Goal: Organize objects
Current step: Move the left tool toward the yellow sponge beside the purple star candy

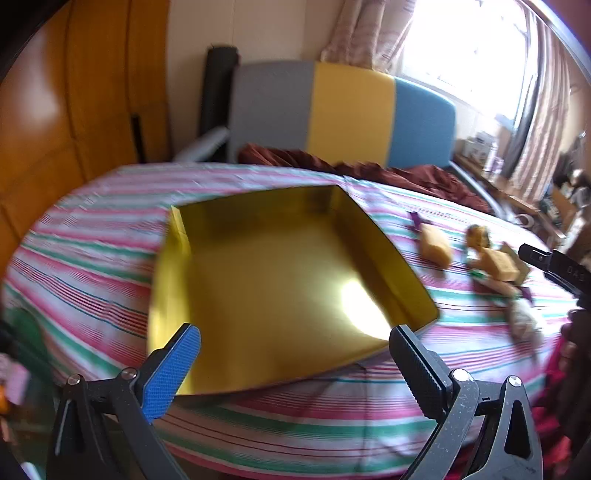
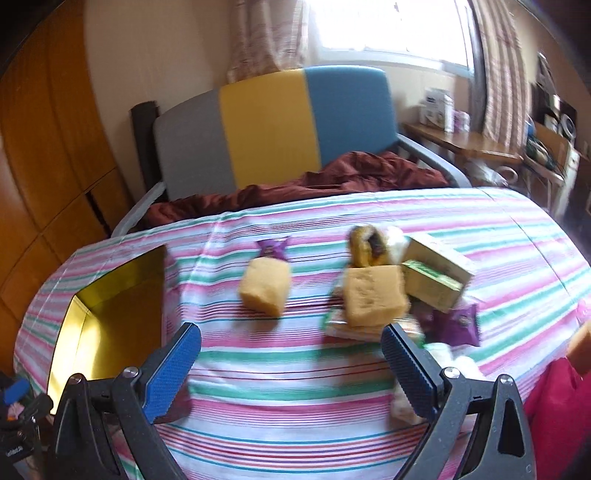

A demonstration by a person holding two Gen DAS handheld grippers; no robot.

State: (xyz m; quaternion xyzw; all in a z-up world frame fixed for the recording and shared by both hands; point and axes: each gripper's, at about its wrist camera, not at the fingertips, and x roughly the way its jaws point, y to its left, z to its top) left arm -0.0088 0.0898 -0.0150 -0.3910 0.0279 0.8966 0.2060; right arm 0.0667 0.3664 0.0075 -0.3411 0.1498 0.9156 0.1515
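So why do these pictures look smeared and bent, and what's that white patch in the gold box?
Left wrist view: fisheye lens curves the striped cloth; motion blur smears it; the white patch is window glare on the gold box. Right wrist view: same curving, the snacks blurred, the window blown out white.

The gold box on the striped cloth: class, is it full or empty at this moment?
Empty. The left wrist view looks straight into the gold box: bare shiny floor and walls, nothing inside. The snacks lie outside, on the cloth.
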